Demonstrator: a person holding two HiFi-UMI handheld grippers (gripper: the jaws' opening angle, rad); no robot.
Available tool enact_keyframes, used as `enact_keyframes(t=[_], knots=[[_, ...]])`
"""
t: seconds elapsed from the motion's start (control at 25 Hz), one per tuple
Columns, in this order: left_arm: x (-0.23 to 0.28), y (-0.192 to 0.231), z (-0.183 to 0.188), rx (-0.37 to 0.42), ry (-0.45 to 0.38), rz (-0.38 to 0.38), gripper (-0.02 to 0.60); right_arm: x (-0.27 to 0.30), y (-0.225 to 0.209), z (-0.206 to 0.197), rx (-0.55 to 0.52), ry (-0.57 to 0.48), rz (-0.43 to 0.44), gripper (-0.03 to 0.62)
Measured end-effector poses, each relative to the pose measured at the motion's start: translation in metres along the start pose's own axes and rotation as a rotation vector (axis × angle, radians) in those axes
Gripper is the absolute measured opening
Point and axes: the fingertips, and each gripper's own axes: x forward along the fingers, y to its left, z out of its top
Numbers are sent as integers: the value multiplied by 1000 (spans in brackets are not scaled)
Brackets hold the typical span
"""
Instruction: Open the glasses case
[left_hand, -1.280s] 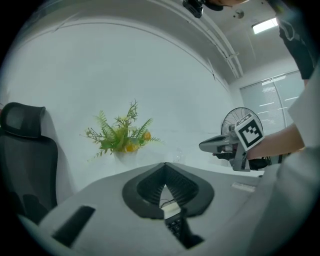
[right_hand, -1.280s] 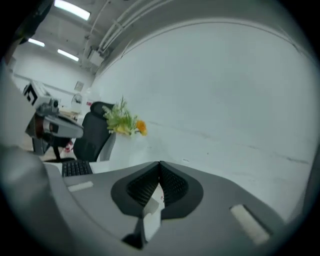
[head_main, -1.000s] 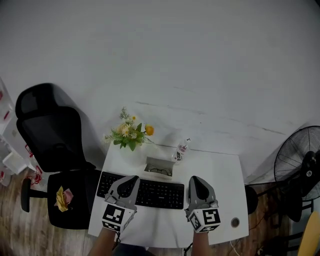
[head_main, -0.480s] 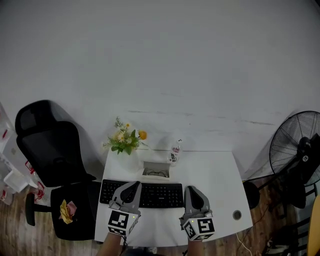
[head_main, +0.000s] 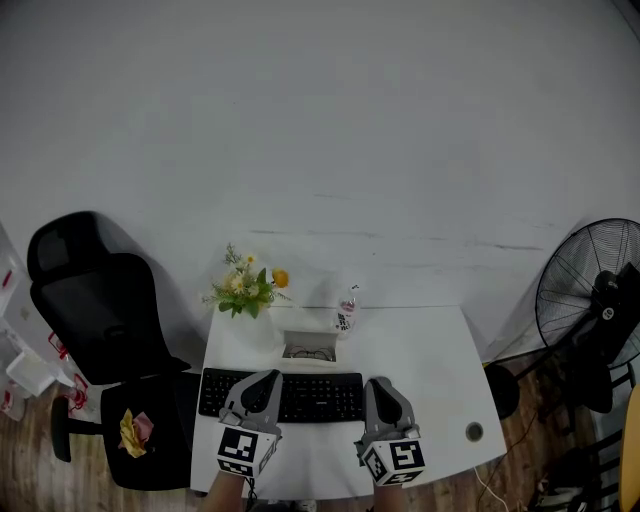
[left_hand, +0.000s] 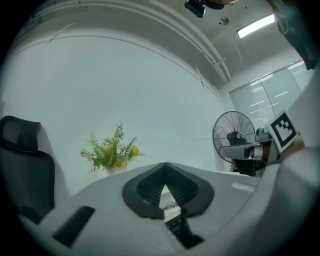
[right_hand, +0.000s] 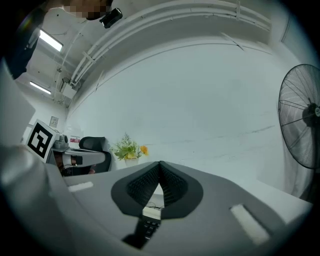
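My two tongs have drawn closer together: left tongs (head_main: 262, 382) and right tongs (head_main: 377, 388), both pinched together, holding nothing, above one keyboard (head_main: 300, 396); one glasses case (head_main: 308, 349) lies beyond.

A keyboard (head_main: 300, 396) is lying along the front of the table (head_main: 430, 362), with the glasses case (head_main: 309, 349) sitting just behind its middle. A bunch of flowers (head_main: 246, 293) is standing at the back left corner, and a bottle (head_main: 345, 313) is standing midway along the back edge. An office chair (head_main: 92, 305) is standing left of the table and a fan (head_main: 584, 300) to its right.
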Motion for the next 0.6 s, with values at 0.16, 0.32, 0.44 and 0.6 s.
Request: enact_keyframes(t=[0.16,0.32,0.44,0.6], knots=[[2,0,-2,-1,5,-6,8,3,0,-3,2,14,-6,8],[2,1,-2,-5,8,0,8,4,1,-6,6,21,-3,8],[2,1,-5,-8,19,-1,8,4,0,-8,10,23,-2,8],[1,2,-6,-9,17,0,8,3,1,-8,15,24,-9,8]])
